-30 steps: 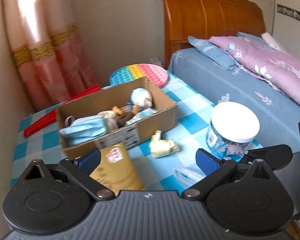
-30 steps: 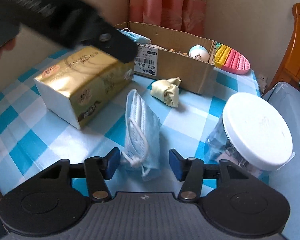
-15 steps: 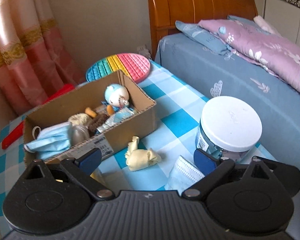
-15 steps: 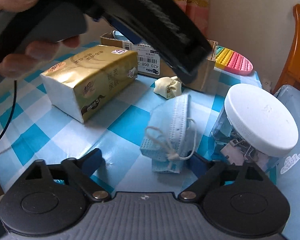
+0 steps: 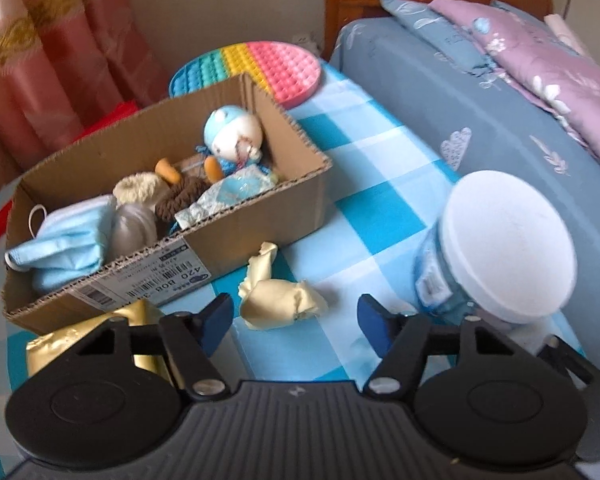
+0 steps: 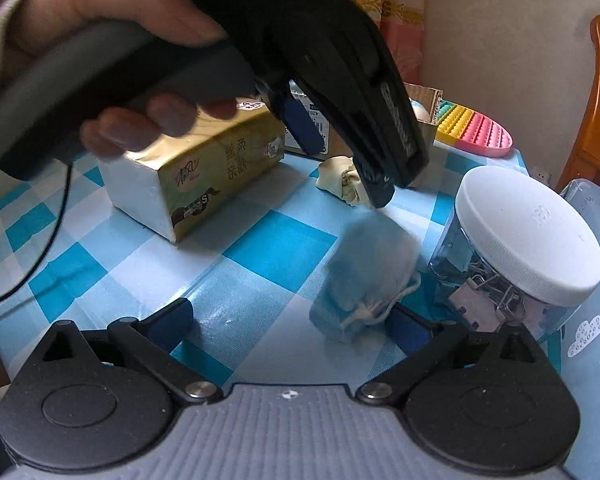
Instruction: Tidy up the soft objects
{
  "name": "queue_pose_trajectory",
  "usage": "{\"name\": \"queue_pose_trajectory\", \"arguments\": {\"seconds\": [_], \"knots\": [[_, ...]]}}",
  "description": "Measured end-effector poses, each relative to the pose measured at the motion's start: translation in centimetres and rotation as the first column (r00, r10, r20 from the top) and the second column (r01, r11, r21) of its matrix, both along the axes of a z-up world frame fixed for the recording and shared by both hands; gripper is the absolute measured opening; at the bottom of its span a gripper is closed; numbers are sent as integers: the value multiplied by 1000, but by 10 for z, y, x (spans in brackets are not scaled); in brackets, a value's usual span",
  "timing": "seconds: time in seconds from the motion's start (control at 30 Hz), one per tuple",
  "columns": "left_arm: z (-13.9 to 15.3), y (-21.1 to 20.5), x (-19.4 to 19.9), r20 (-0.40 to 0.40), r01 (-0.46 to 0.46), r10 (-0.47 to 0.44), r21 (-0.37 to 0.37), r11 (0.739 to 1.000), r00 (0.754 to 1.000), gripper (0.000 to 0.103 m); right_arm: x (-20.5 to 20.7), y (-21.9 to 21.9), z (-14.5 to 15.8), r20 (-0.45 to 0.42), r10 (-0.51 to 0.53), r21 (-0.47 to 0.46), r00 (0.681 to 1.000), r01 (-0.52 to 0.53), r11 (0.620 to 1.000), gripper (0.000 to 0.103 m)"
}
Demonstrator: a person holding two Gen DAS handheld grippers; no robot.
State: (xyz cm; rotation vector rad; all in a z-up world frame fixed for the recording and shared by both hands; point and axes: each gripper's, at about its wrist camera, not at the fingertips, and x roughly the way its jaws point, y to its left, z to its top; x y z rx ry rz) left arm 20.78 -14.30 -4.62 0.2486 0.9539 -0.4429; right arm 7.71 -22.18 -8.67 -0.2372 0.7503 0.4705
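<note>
1. Fingers first: my left gripper has its jaws narrowing, and the cream cloth bundle sits between the pads, not yet pinched.
2. My right gripper has just spread wide, nothing clamped; the blue face mask lies loose by its right finger, next to the white-lidded jar.
3. That bundle rests on the checked tablecloth, just in front of the cardboard box.
4. I reckon it's light, limp and squashy, so I'd grab the fat middle, not the thin twisted tail.
5. Box already holds soft toys and another mask.
</note>
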Motion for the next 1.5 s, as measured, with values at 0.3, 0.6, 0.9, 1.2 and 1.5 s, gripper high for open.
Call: {"name": "queue_pose_trajectory", "arguments": {"seconds": [0.3, 0.6, 0.9, 1.2, 1.5], "knots": [[-17, -4, 13, -6, -62, 62, 20, 998, 998, 63, -1, -2, 0, 11, 4, 6, 1000, -4, 1000, 103], [-21, -9, 16, 20, -54, 53, 57, 997, 998, 44, -3, -2, 0, 14, 3, 7, 1000, -3, 1000, 103], [-20, -7, 15, 6, -47, 47, 40, 998, 999, 35, -2, -3, 0, 14, 4, 6, 1000, -4, 1000, 103], [5, 0, -3, 54, -14, 15, -3, 1000, 998, 35, 2, 0, -2, 15, -24, 2, 1000, 24, 1000, 103], [31, 20, -32, 93, 14, -10, -44, 999, 996, 35, 20, 20, -4, 6, 18, -4, 1000, -18, 1000, 103]]}}
